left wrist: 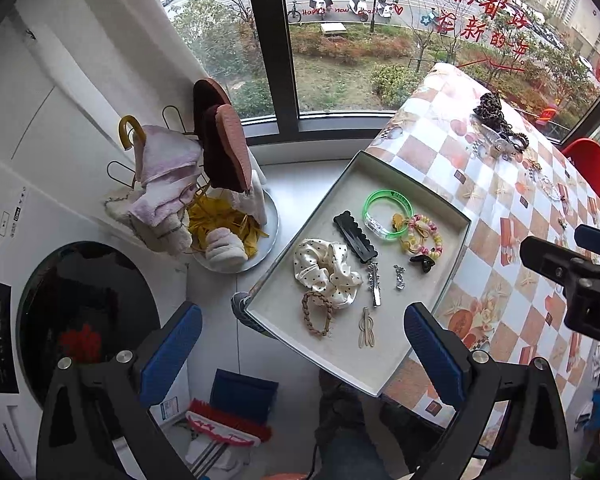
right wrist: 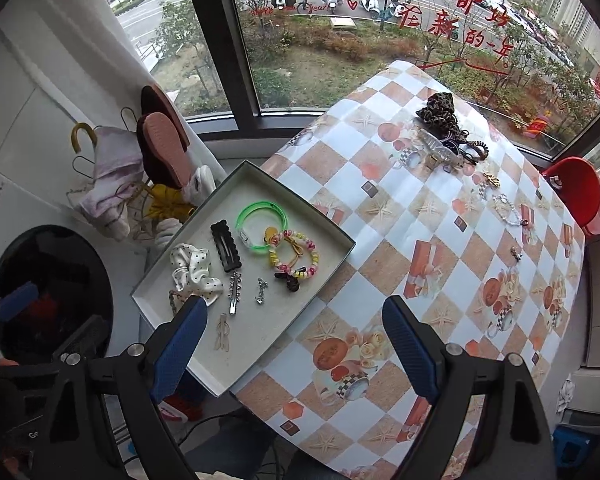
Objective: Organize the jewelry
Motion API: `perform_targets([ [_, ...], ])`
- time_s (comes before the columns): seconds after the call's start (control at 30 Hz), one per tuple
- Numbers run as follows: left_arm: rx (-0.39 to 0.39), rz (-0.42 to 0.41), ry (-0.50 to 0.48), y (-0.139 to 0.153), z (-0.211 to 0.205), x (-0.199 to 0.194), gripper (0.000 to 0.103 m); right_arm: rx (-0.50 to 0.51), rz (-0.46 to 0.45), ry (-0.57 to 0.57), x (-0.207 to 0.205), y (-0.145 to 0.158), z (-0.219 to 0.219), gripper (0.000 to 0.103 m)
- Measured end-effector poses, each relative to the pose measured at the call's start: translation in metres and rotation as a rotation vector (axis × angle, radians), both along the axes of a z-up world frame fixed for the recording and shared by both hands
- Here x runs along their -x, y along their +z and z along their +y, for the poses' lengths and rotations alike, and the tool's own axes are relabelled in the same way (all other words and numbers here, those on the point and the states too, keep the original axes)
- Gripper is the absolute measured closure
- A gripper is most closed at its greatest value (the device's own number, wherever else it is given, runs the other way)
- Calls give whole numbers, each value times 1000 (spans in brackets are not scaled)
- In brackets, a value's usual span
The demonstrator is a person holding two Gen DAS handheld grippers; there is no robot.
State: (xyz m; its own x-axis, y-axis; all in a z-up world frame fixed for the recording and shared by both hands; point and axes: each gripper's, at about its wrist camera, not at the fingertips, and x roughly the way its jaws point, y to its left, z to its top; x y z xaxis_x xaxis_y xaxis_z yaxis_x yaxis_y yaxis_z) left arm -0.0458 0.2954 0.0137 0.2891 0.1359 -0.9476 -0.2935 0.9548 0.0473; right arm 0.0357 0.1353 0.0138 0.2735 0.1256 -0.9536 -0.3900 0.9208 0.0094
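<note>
So both grippers are hanging above the desk (right wrist: pixel 420 216) right now, pointing steeply down, and neither one has anything in it. The left gripper (left wrist: pixel 300 344) has its fingers (left wrist: pixel 172 356) spread wide with nothing between them, and the right gripper (right wrist: pixel 296 344) is just as wide and bare.

The shallow grey tray (left wrist: pixel 452 240) sits at the desk's left edge, hanging a bit over the side, and it's already got a good haul: green bangle (left wrist: pixel 388 212), black scalloped hair clip (left wrist: pixel 356 236), polka-dot scrunchie (left wrist: pixel 328 272), beaded bracelet (left wrist: pixel 426 238), a braided hair tie (left wrist: pixel 318 312), and a few small metal clips.

What's left to sort is the pile up at the far end of the desk, by the window: a leopard-print scrunchie (right wrist: pixel 438 110) with a clear claw clip (right wrist: pixel 436 146) and some dark coil hair ties (right wrist: pixel 474 148) bunched just beside it. A pearl bracelet (right wrist: pixel 506 210) and a tiny charm (right wrist: pixel 516 254) lie on their own further toward the right edge, well apart from the tray.

Here's the bit that matters, I think: all of that leftover stuff lies forward and to the right of the fingers, across the desk from the tray. The right gripper is clearly the nearer one, since the left one sits over the tray side. The pearl bracelet looks like the easiest next grab; it runs roughly diagonal, so I'd guess the fingers want to close across it.
</note>
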Motion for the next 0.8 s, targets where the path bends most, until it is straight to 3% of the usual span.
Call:
perform_targets([
  [0.8,7,17,9,-5,2,4,0,1,7,9,4,-1,1,12],
])
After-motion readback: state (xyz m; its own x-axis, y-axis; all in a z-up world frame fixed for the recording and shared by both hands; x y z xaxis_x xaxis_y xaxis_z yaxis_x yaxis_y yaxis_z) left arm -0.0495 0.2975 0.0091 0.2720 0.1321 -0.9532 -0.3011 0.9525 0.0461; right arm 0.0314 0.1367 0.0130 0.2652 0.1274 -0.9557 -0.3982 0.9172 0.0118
